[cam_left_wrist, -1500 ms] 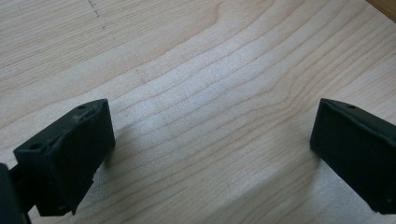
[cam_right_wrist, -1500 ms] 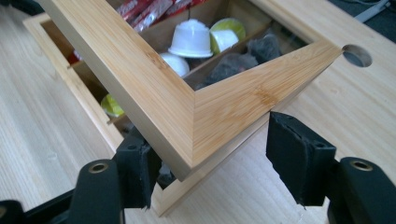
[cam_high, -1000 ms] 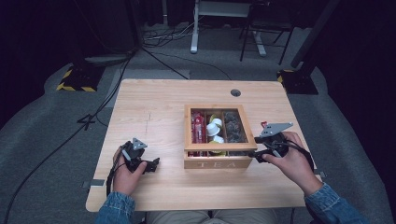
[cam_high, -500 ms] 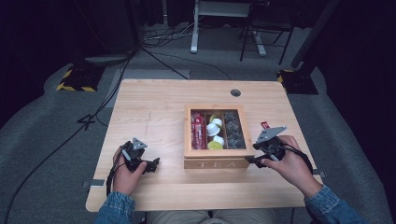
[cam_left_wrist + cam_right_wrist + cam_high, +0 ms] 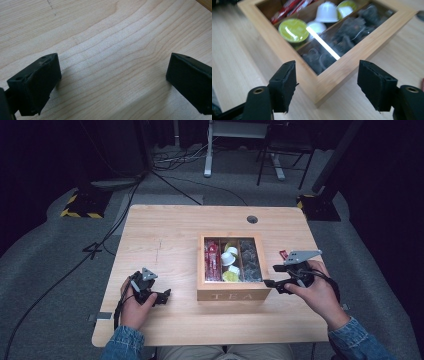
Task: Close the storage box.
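- High view: a wooden tea box (image 5: 233, 295) with a clear lid stands right of centre on the table (image 5: 165, 235). The right gripper (image 5: 270, 283) is at the box's near right corner, held by the right hand (image 5: 320, 292). The left gripper (image 5: 166, 294) rests low on the table, well apart from the box.
- Left gripper view: the black jaws stand wide over bare wood, with nothing between them.
- Right gripper view: the jaws, which have just been opening, are spread wide on either side of the box's corner (image 5: 322, 93), pads clear of it. Under the lid lie a green-topped capsule (image 5: 293, 30), white capsules (image 5: 326, 11), red sachets (image 5: 287, 8) and dark wrapped pieces (image 5: 352, 27).
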`<state>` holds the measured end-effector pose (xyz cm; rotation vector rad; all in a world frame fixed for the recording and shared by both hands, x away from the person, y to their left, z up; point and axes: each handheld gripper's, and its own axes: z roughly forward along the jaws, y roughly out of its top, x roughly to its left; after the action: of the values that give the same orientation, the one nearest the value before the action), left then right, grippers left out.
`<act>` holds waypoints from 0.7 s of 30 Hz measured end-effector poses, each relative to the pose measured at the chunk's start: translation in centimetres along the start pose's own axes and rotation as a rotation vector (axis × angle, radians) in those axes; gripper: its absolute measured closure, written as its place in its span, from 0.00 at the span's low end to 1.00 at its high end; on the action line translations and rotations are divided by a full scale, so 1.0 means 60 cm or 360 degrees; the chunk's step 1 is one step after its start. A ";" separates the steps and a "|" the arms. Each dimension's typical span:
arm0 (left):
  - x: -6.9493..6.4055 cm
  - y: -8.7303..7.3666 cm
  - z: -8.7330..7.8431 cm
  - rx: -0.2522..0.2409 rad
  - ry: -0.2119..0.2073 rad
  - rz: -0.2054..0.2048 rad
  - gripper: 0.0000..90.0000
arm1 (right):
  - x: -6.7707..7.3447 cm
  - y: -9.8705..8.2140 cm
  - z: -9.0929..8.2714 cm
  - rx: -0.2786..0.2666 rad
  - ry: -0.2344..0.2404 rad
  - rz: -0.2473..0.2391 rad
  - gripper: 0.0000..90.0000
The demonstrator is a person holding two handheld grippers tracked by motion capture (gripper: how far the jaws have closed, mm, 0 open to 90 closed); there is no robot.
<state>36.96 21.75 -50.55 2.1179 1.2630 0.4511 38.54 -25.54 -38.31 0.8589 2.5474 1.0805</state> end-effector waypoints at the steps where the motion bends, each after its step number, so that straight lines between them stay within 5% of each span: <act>1: 0.001 0.000 0.000 0.0003 -0.0003 0.0006 0.00 | -0.010 0.002 -0.011 -0.0054 -0.0027 0.0024 0.32; 9: 0.002 -0.001 -0.001 0.0002 -0.0015 0.0018 0.00 | -0.049 -0.002 -0.051 -0.0181 -0.0134 0.0095 0.29; 21: 0.006 -0.001 -0.001 0.0002 -0.0037 0.0044 0.00 | -0.098 -0.048 -0.086 -0.0222 -0.0235 0.0206 0.29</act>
<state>37.06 22.12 -50.54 2.1376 1.2229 0.4364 39.80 -33.64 -36.79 1.0365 2.2939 1.1698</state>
